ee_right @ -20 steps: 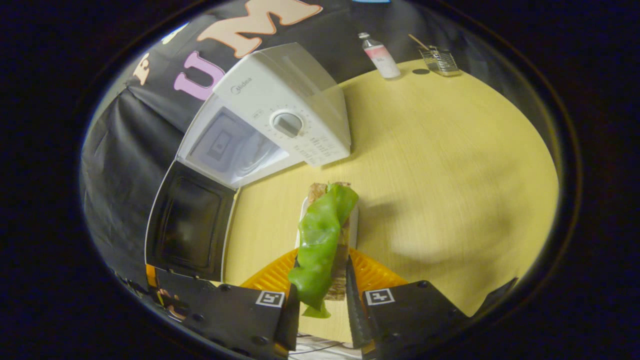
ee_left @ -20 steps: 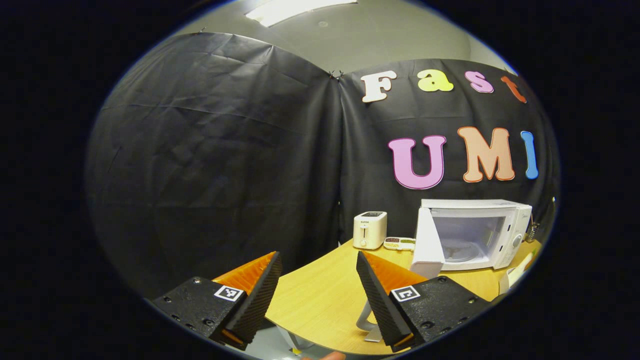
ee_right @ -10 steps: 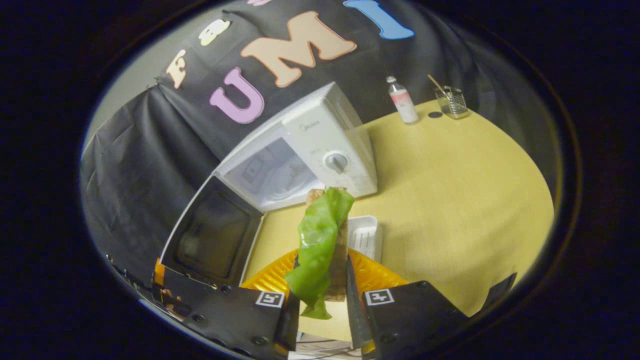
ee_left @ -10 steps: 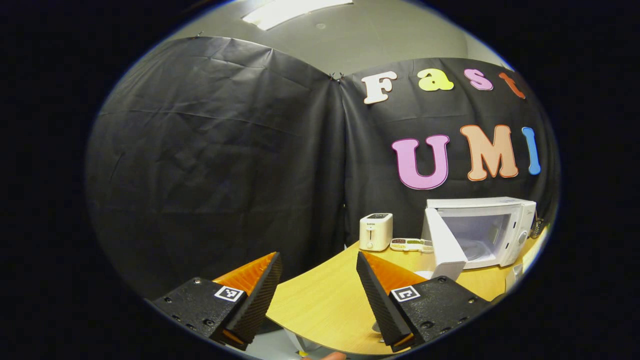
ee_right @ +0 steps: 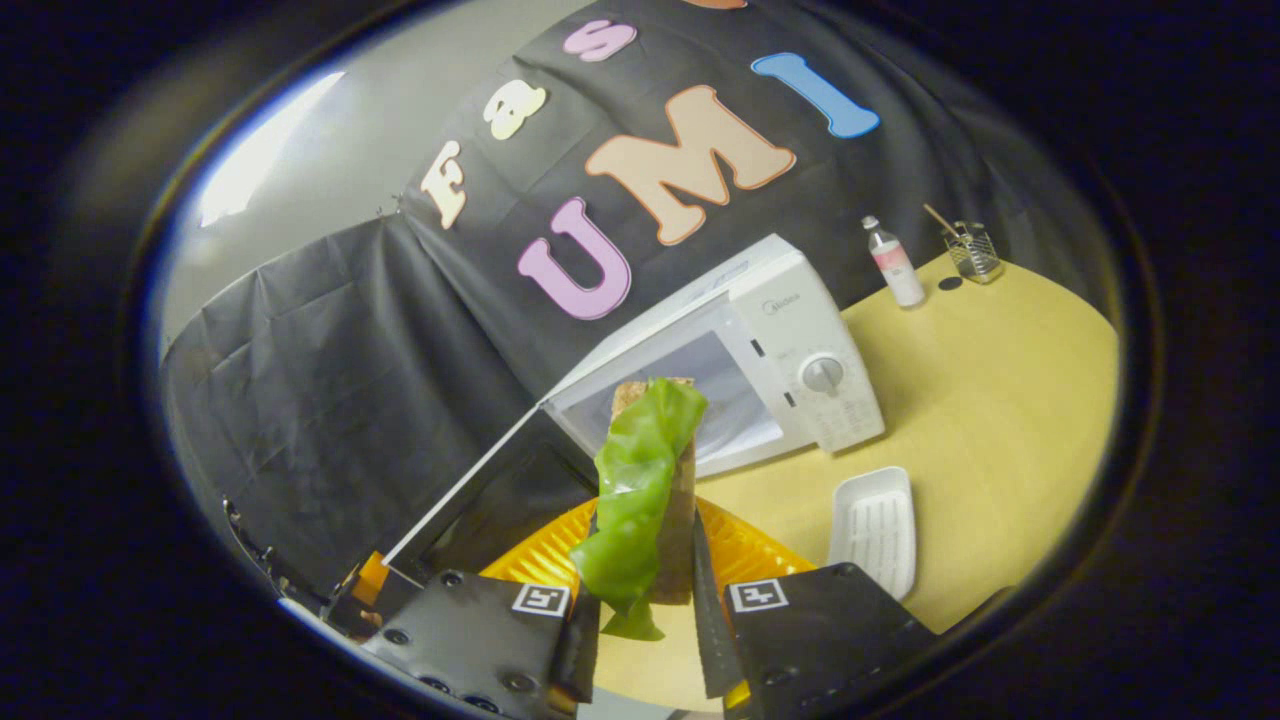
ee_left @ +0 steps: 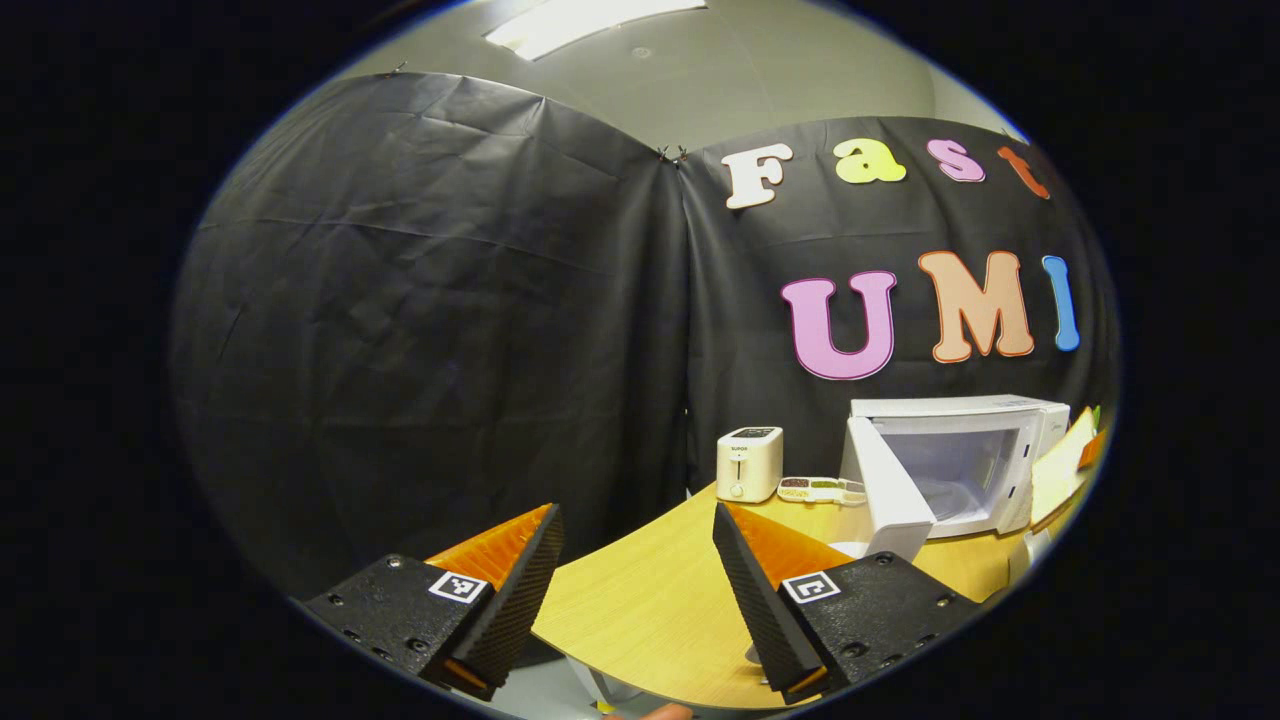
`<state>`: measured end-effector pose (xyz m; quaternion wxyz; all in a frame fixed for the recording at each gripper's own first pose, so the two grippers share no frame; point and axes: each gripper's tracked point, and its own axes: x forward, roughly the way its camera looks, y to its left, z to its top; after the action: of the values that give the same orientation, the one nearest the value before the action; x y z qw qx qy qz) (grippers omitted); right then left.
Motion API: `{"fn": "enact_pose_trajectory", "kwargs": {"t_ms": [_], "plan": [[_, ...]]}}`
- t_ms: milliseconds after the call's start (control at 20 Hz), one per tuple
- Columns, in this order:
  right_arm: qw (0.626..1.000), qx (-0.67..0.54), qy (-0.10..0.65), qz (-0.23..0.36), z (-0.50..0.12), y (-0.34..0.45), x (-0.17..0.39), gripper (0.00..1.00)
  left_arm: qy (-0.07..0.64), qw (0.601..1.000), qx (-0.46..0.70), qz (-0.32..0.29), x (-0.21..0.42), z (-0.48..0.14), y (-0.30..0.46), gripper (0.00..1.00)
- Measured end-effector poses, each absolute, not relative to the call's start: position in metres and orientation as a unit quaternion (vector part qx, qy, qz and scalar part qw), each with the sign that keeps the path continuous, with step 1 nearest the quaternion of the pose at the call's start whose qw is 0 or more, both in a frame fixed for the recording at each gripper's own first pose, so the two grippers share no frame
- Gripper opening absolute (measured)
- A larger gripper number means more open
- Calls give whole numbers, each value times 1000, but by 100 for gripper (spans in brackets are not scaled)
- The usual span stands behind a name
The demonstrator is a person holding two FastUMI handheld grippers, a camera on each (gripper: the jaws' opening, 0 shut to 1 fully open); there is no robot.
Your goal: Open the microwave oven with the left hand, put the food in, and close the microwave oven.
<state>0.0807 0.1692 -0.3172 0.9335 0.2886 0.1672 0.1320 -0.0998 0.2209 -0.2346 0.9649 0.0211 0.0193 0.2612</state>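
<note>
Microwave (ee_right: pixel 740 360) door swung open on bench (ee_right: pixel 1000 400), right tool (ee_right: pixel 645 610) clamped on sandwich (ee_right: pixel 645 490), left tool (ee_left: pixel 635 590) spread apart, empty.

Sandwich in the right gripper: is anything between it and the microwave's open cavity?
Nothing visible. The sandwich is clamped in the right gripper, and the microwave stands ahead with its door swung wide to one side. The white tray lies off to the other side.

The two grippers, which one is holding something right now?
The right gripper: its fingers press on the sandwich, bread with a green lettuce leaf, held up toward the open microwave. The left gripper has its fingers spread with nothing between them.
</note>
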Motion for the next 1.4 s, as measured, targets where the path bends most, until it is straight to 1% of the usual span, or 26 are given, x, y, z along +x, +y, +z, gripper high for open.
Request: {"fn": "enact_pose_trajectory", "kwargs": {"t_ms": [50, 100, 150, 200, 250, 300, 350, 400, 500, 700, 800, 850, 900, 950, 1000, 1100, 1150, 1400], "plan": [[936, 292, 153, 125, -319, 177, 88, 36, 19, 963, 24, 266, -100, -234, 224, 92], [938, 295, 140, 119, -320, 185, 93, 43, 20, 962, 26, 270, -101, -234, 227, 92], [939, 298, 127, 113, -323, 193, 102, 43, 19, 962, 26, 273, -102, -235, 229, 92], [942, 297, 121, 104, -328, 199, 111, 43, 20, 961, 24, 274, -101, -236, 230, 87], [944, 293, 115, 95, -333, 205, 121, 36, 21, 961, 22, 274, -101, -235, 231, 92], [947, 289, 107, 86, -337, 211, 131, 36, 22, 960, 18, 277, -100, -236, 232, 87], [952, 281, 96, 81, -340, 216, 147, 43, 23, 961, 15, 276, -99, -237, 232, 92], [955, 273, 90, 73, -346, 220, 162, 43, 23, 961, 12, 274, -98, -238, 230, 91], [957, 268, 98, 59, -363, 227, 187, 43, 26, 963, 8, 268, -95, -241, 227, 91], [957, 261, 108, 65, -381, 244, 231, 43, 17, 962, 10, 272, -97, -235, 229, 92], [961, 251, 101, 63, -385, 248, 250, 43, 11, 962, 11, 272, -98, -232, 228, 92], [962, 249, 99, 59, -386, 250, 257, 43, 10, 962, 10, 271, -98, -232, 228, 87], [962, 249, 97, 56, -386, 252, 265, 43, 9, 962, 10, 272, -98, -231, 228, 87], [962, 248, 95, 57, -385, 255, 273, 36, 9, 962, 9, 272, -97, -232, 228, 87], [963, 244, 96, 57, -387, 258, 279, 36, 11, 962, 8, 272, -96, -234, 229, 92], [966, 234, 95, 53, -391, 260, 292, 36, 15, 963, 6, 270, -94, -236, 228, 92], [967, 229, 96, 51, -394, 260, 298, 36, 17, 963, 6, 270, -93, -238, 230, 87], [972, 214, 92, 41, -405, 260, 323, 36, 22, 961, 3, 274, -89, -242, 233, 87]]}}
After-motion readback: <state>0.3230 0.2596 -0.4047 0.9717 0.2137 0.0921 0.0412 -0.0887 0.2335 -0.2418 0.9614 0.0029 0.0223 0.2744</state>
